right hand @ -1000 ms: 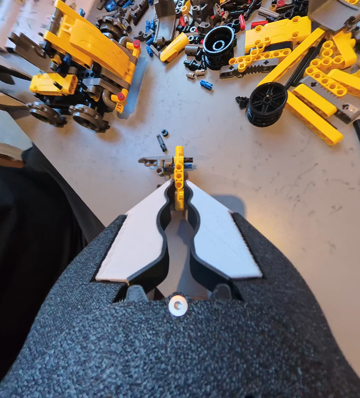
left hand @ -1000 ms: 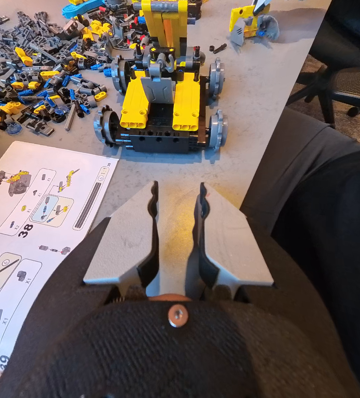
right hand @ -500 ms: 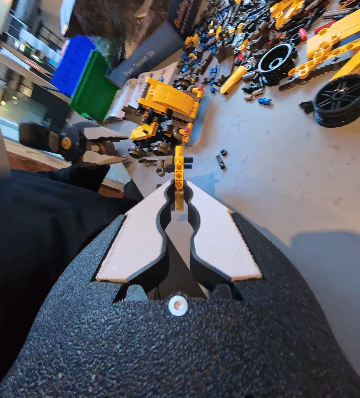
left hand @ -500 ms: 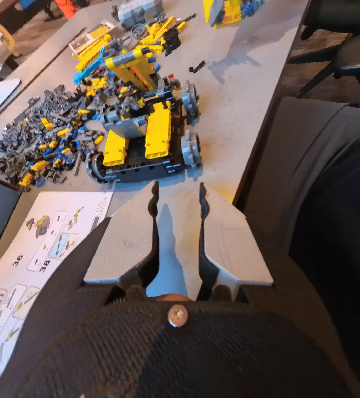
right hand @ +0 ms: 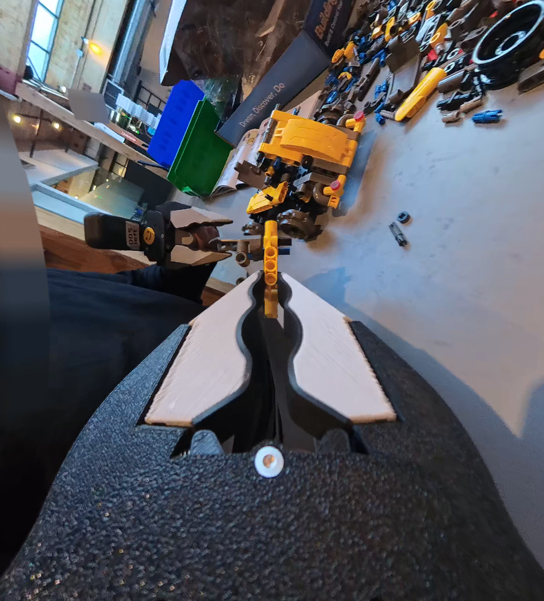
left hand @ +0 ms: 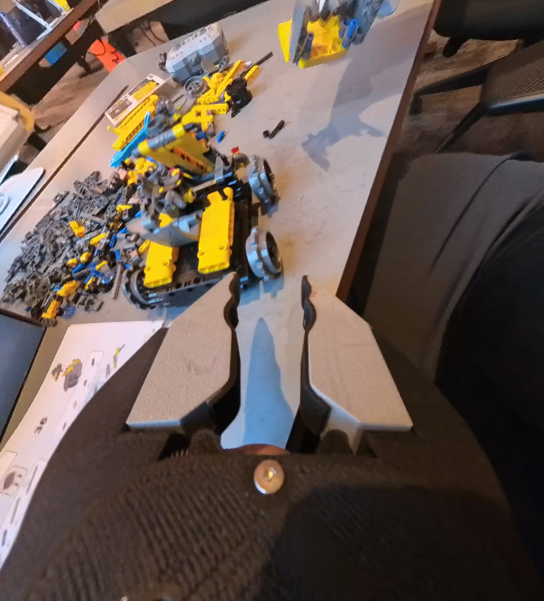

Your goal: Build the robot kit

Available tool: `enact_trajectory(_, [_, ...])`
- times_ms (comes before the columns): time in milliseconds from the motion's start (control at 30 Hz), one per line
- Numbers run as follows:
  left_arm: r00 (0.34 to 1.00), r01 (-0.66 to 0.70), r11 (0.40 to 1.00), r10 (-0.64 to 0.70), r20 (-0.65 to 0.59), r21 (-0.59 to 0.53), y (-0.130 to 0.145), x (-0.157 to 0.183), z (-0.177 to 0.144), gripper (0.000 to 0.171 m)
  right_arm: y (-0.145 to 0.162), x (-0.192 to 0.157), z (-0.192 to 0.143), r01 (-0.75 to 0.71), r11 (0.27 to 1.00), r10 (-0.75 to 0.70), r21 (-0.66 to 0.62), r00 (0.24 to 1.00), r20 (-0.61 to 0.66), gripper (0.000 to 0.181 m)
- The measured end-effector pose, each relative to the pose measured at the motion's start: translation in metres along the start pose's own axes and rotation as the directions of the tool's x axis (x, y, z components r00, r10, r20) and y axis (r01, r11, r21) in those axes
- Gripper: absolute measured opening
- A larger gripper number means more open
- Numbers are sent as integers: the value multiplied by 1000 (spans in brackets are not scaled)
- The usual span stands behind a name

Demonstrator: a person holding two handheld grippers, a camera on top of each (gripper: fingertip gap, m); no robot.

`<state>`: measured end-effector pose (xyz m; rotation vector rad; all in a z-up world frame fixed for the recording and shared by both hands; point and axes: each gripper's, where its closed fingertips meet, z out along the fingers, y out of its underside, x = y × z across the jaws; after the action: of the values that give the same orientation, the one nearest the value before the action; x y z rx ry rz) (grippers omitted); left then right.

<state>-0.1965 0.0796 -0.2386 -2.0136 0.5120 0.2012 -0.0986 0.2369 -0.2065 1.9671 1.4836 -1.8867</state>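
Note:
My right gripper (right hand: 270,277) is shut on a yellow holed beam (right hand: 270,252) that carries a small grey and black sub-assembly (right hand: 247,248), held above the grey table (right hand: 459,260). My left gripper (left hand: 269,286) is open and empty, just in front of a yellow and black wheeled model (left hand: 205,240). In the right wrist view the left gripper (right hand: 229,240) shows open to the left of the beam. The grey end of the sub-assembly lies in line with its gap; I cannot tell if they touch. The wheeled model (right hand: 306,156) stands behind the beam.
A pile of loose grey, yellow and blue parts (left hand: 68,244) lies left of the model, with an instruction booklet (left hand: 68,374) nearer. A black wheel (right hand: 511,42), a dark box (right hand: 280,78) and blue and green bins (right hand: 192,143) are beyond. A person's leg (left hand: 459,260) is at the table's right edge. The gap from one gripper's tips to the other's is roughly 20 cm.
My right gripper has lifted the yellow beam assembly off the table and swung it left toward the left gripper. My left gripper has risen and drawn back from the wheeled model, staying open.

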Motion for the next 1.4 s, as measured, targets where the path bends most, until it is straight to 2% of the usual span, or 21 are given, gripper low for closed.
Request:
enact_trajectory(200, [981,-179,983,182,-72,46,-57,13,14,45,5,-10,6,-54,997,58,-54,995,76,7])
enact_trajectory(300, [944,-295,951,306,-125,96,-85,24,28,53,11,-17,12,-69,991,82,-114,991,110,7])
enact_trajectory(367, [915,-373,921,385,-119,110,-97,25,42,57,17,-23,16,-71,985,92,-160,987,129,7])
enact_trajectory(467, [873,-436,893,449,-188,110,-104,34,58,61,23,-31,19,-77,973,114,-218,980,161,7])
enact_trajectory(600, [812,-492,863,501,-299,111,-106,51,68,52,34,-34,20,-79,949,143,-305,971,192,7])
enact_trajectory(800, [787,-503,858,503,-357,101,-98,73,80,37,53,-28,23,-91,906,190,-414,960,204,7])
enact_trajectory(933, [823,-451,887,456,-340,99,-91,74,84,30,56,-22,27,-120,884,230,-451,953,197,7])
enact_trajectory(1100, [910,-296,955,293,-292,35,-83,66,93,30,45,-10,33,-108,888,191,-446,971,144,7])
enact_trajectory(1167, [940,-193,981,182,-289,-11,-81,63,95,30,39,-4,35,-90,897,152,-434,982,112,9])
enact_trajectory(1233, [961,-102,993,83,-265,-58,-77,56,100,30,30,5,34,-67,910,101,-410,993,61,19])
enact_trajectory(1333, [975,24,990,-54,-215,-140,-66,42,109,30,9,10,26,15,946,-7,-323,1000,24,22])
enact_trajectory(1400, [969,102,981,-135,-207,-164,-63,37,114,30,2,12,17,116,951,-124,-285,992,-8,34])
